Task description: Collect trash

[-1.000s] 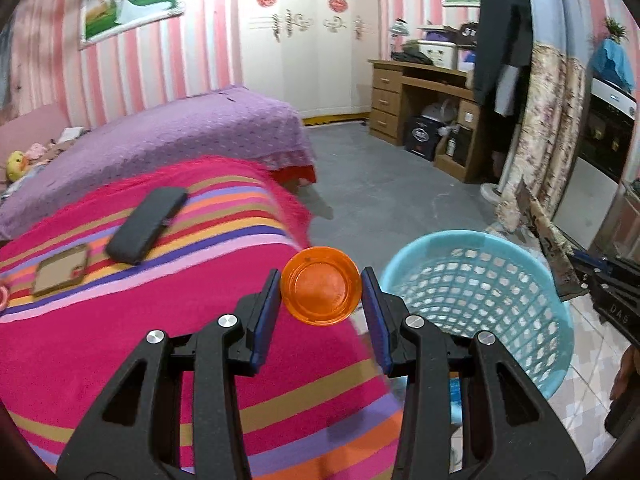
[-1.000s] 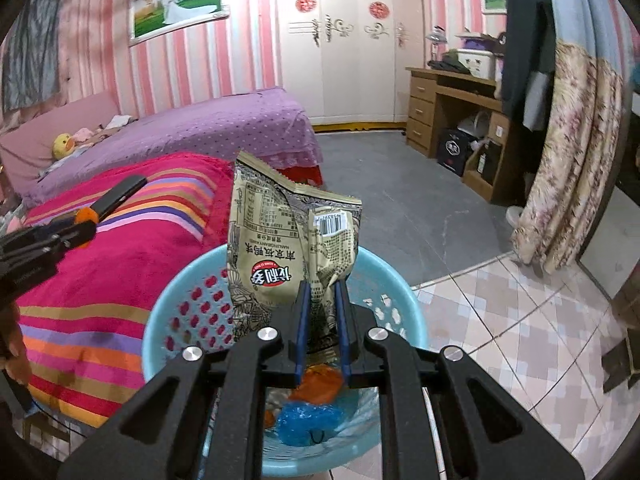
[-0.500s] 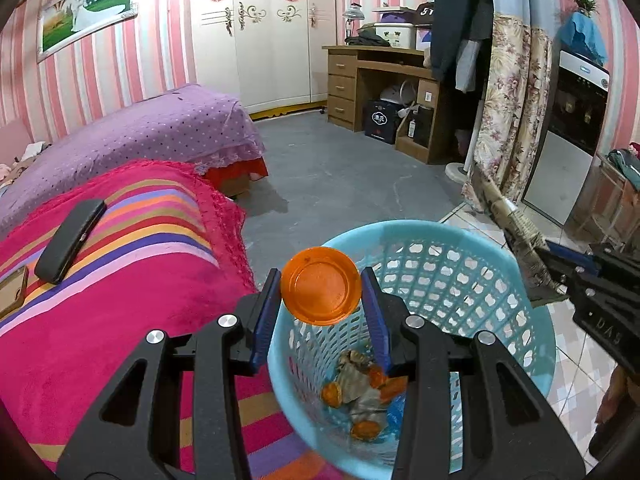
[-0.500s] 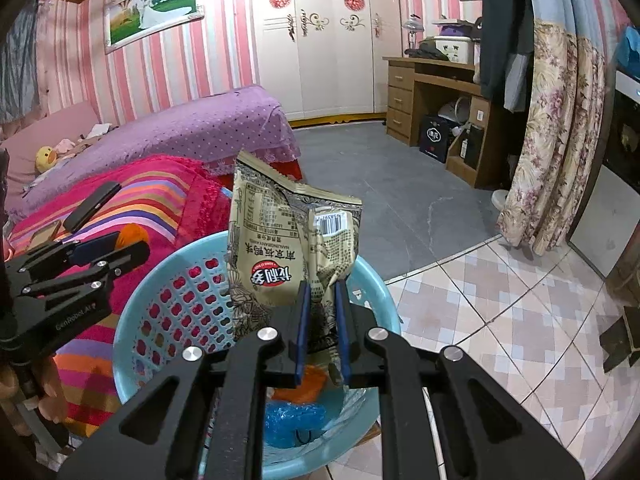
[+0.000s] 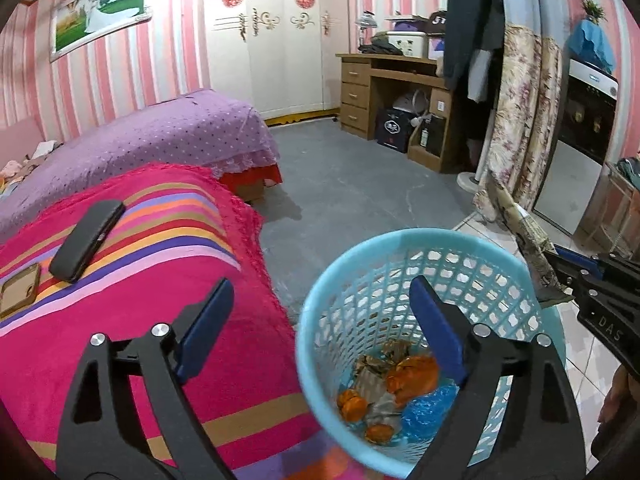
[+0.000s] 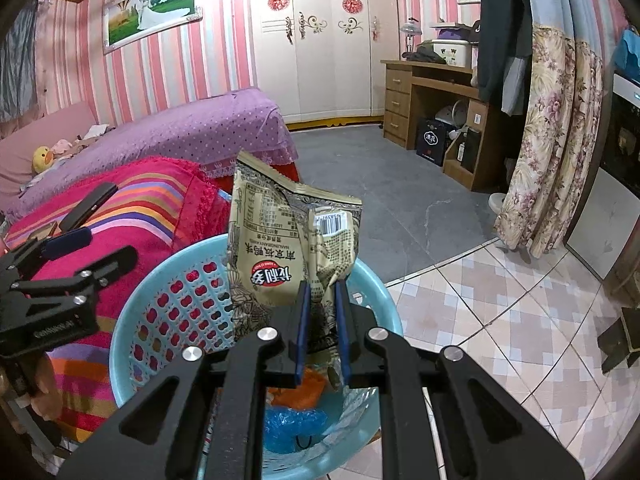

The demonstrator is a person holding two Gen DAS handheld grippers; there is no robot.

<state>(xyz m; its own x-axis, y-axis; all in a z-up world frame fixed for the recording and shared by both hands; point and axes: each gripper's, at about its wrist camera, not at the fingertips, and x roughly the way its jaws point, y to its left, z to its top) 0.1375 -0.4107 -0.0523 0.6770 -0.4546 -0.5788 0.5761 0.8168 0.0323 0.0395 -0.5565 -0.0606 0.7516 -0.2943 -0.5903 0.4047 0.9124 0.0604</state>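
Note:
A light blue mesh basket (image 5: pixel 328 276) stands beside the bed and holds orange pieces (image 5: pixel 412 372), a blue wrapper and scraps. My left gripper (image 5: pixel 322 292) is open and empty, above the basket's near left rim. My right gripper (image 6: pixel 322 300) is shut on a beige snack bag (image 6: pixel 280 240) and holds it upright over the basket (image 6: pixel 132 320). The bag's edge shows at the right in the left wrist view (image 5: pixel 528 236). The left gripper also shows at the left of the right wrist view (image 6: pixel 52 280).
A bed with a pink striped blanket (image 5: pixel 140 280) carries a black case (image 5: pixel 86 240) and a phone (image 5: pixel 18 294). A purple bed (image 5: pixel 160 136) lies behind. A wooden desk (image 5: pixel 400 100), a curtain (image 5: pixel 520 120) and tiled floor (image 6: pixel 500 300) are to the right.
My left gripper moved right over the basket, opened and let go of the orange lid, which now lies in the basket. The right gripper still holds the bag over the basket.

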